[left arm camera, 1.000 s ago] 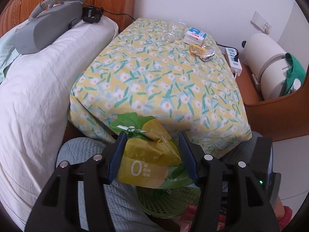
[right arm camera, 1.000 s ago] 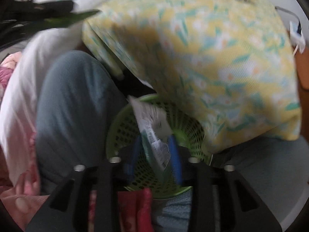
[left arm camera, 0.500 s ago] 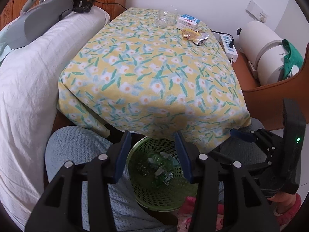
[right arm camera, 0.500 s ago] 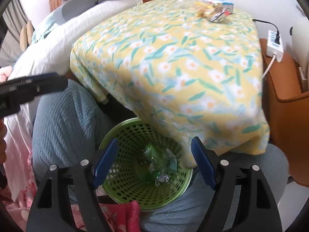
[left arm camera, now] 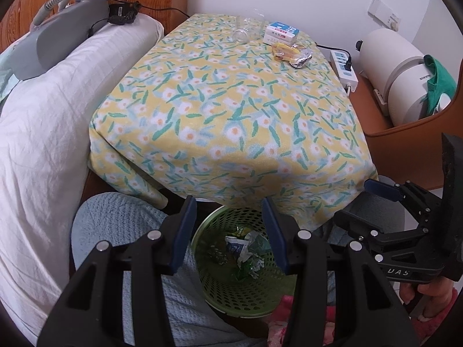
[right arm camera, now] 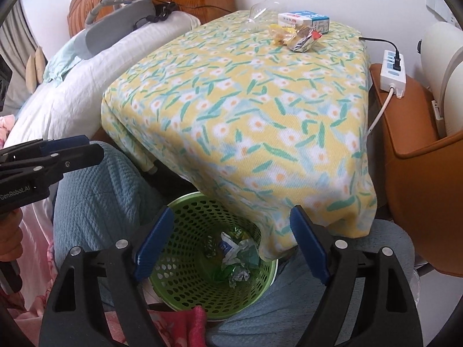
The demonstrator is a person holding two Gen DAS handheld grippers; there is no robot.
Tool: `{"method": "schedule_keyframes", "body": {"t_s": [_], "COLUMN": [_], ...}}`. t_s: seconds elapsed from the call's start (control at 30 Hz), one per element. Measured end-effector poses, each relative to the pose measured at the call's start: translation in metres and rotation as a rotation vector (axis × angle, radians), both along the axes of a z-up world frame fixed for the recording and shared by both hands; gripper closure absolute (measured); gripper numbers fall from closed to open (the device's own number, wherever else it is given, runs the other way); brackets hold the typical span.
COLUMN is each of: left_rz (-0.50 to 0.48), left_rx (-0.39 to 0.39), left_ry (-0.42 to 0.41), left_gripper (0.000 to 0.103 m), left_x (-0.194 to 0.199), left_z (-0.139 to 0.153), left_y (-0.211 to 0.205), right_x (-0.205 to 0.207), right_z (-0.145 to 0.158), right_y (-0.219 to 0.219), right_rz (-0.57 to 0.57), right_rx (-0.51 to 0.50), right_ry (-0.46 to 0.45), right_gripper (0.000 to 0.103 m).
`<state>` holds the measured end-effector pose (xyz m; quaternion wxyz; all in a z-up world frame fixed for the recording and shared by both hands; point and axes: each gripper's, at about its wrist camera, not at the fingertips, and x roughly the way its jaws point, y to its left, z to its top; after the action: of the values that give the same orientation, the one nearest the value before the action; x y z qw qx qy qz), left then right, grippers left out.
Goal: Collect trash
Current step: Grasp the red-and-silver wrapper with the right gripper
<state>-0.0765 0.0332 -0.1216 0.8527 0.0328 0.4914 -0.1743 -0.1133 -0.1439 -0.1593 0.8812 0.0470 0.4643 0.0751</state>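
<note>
A green perforated waste basket point(left arm camera: 208, 286) point(right arm camera: 179, 286) stands on the floor between the person's knees, under the table's front edge, with crumpled wrappers point(left arm camera: 246, 251) point(right arm camera: 237, 256) inside. My left gripper point(left arm camera: 228, 231) is open and empty above the basket. My right gripper point(right arm camera: 231, 243) is open wide and empty above it; it also shows at the right of the left wrist view point(left arm camera: 385, 199). On the far side of the floral-cloth table point(left arm camera: 231, 107) point(right arm camera: 246, 92) lie crumpled yellow and silver wrappers point(left arm camera: 290, 53) point(right arm camera: 298, 37), a clear plastic cup on its side point(left arm camera: 246, 29) point(right arm camera: 257, 14) and a white-blue box point(left arm camera: 280, 33) point(right arm camera: 303, 20).
A bed with a white pillow point(left arm camera: 43, 115) and a grey device point(left arm camera: 58, 40) lies left of the table. A brown side unit point(right arm camera: 419, 150) at the right holds a white power strip point(left arm camera: 344, 68) point(right arm camera: 393, 72) and a white cylinder appliance point(left arm camera: 393, 66). The person's knees point(right arm camera: 95, 202) flank the basket.
Both grippers opened and dropped their wrappers into the basket: the left a green-yellow bag, the right a white wrapper. Both have since lifted slightly and stay open.
</note>
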Motion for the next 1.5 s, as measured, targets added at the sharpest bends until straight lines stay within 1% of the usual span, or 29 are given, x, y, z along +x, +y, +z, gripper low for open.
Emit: {"method": "schedule_keyframes", "body": {"t_s": [0.07, 0.23, 0.3, 0.37, 0.43, 0.57, 0.6, 0.67, 0.77, 0.87, 1.0, 1.13, 1.17, 1.2, 1.3, 1.5], "left_rz": [-0.004, -0.006, -0.003, -0.001, 0.0, 0.006, 0.005, 0.01, 0.019, 0.024, 0.021, 0.003, -0.003, -0.006, -0.018, -0.034], "left_rx": [0.004, 0.017, 0.025, 0.03, 0.028, 0.013, 0.013, 0.012, 0.011, 0.011, 0.006, -0.001, 0.003, 0.005, 0.002, 0.01], "left_ry": [-0.002, -0.016, -0.03, -0.046, -0.057, -0.078, -0.085, -0.101, -0.109, -0.116, -0.118, -0.108, -0.105, -0.102, -0.091, -0.094], "left_gripper": [0.057, 0.054, 0.05, 0.044, 0.041, 0.026, 0.024, 0.018, 0.016, 0.014, 0.013, 0.012, 0.012, 0.012, 0.012, 0.012], "left_x": [0.003, 0.025, 0.039, 0.052, 0.067, 0.093, 0.098, 0.111, 0.128, 0.14, 0.15, 0.158, 0.16, 0.161, 0.164, 0.165], "left_z": [0.0, 0.004, 0.007, 0.01, 0.013, 0.018, 0.019, 0.022, 0.025, 0.027, 0.026, 0.02, 0.019, 0.017, 0.013, 0.012], "left_y": [-0.001, -0.007, -0.011, -0.015, -0.021, -0.032, -0.034, -0.04, -0.046, -0.049, -0.055, -0.067, -0.07, -0.073, -0.08, -0.088], "right_x": [0.001, 0.016, 0.025, 0.038, 0.05, 0.077, 0.084, 0.103, 0.125, 0.149, 0.167, 0.179, 0.183, 0.188, 0.204, 0.227], "right_z": [0.003, 0.026, 0.036, 0.045, 0.051, 0.062, 0.063, 0.065, 0.064, 0.058, 0.053, 0.049, 0.047, 0.045, 0.035, 0.021], "right_y": [0.001, -0.007, -0.013, -0.02, -0.025, -0.042, -0.046, -0.054, -0.06, -0.069, -0.082, -0.105, -0.11, -0.114, -0.122, -0.126], "right_rz": [-0.002, -0.024, -0.044, -0.068, -0.084, -0.131, -0.142, -0.164, -0.185, -0.205, -0.231, -0.278, -0.282, -0.277, -0.26, -0.223], "right_rx": [0.0, -0.003, 0.001, 0.0, 0.002, 0.032, 0.038, 0.043, 0.041, 0.044, 0.053, 0.097, 0.113, 0.13, 0.17, 0.233], "right_ry": [-0.011, -0.087, -0.119, -0.154, -0.17, -0.201, -0.206, -0.207, -0.198, -0.181, -0.173, -0.167, -0.16, -0.148, -0.117, -0.071], "right_gripper": [0.02, 0.019, 0.014, 0.014, 0.014, 0.013, 0.013, 0.013, 0.013, 0.013, 0.013, 0.014, 0.018, 0.026, 0.037, 0.05]}}
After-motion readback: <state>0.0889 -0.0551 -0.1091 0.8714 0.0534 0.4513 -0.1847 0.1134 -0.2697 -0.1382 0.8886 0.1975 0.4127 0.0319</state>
